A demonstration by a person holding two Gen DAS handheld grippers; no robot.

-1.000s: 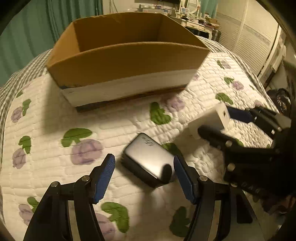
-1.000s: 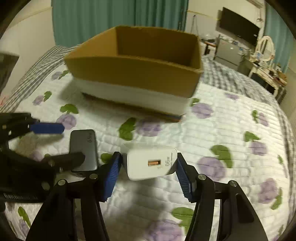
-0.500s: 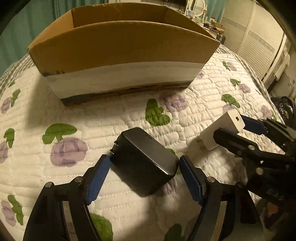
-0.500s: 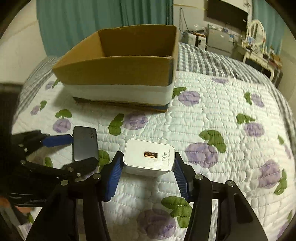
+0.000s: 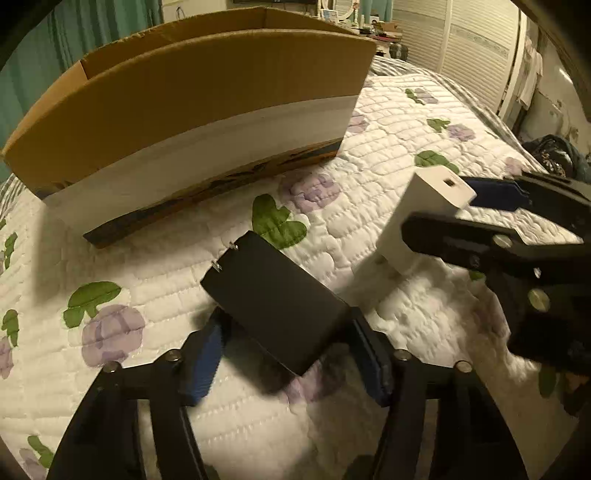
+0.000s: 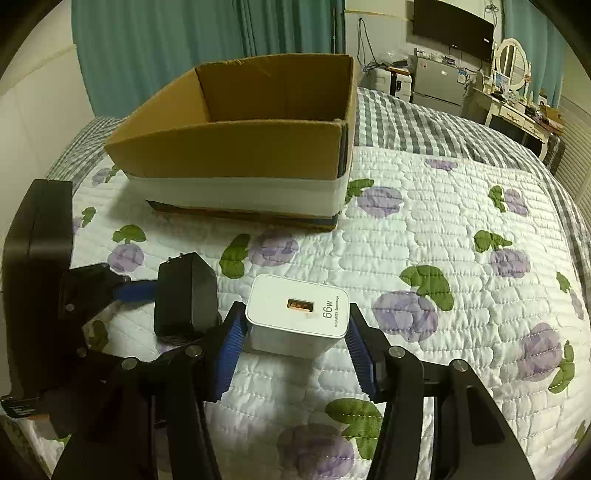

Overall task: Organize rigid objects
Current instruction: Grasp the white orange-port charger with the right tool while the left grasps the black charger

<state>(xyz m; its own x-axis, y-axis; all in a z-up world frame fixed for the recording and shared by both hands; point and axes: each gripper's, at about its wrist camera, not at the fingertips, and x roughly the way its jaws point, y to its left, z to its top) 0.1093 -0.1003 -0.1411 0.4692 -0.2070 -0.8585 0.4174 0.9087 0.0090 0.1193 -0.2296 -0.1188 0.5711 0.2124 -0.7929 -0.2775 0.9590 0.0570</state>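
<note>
A black charger [image 5: 275,302] with its metal prongs pointing away sits tilted between the pads of my left gripper [image 5: 288,350]. The jaws are closing, and both pads touch its sides. In the right wrist view the same black charger [image 6: 184,295] stands with its prongs up. My right gripper [image 6: 295,332] is shut on a white 66W charger [image 6: 297,314], USB port facing the camera, just above the quilt. From the left wrist view the white charger [image 5: 424,218] and right gripper [image 5: 454,214] are at the right. An open cardboard box [image 6: 240,147] stands beyond both; nothing shows inside it.
Everything rests on a bed with a white flowered quilt [image 6: 443,221] and a checked blanket [image 6: 406,118] behind. A dark bag [image 5: 554,162] lies past the bed's right edge. A desk, fridge and TV [image 6: 454,26] stand at the far wall.
My left gripper sank around the black charger and closed on it; the charger now sits tilted up between the pads. The right gripper kept hold of the white charger and rolled a little.
</note>
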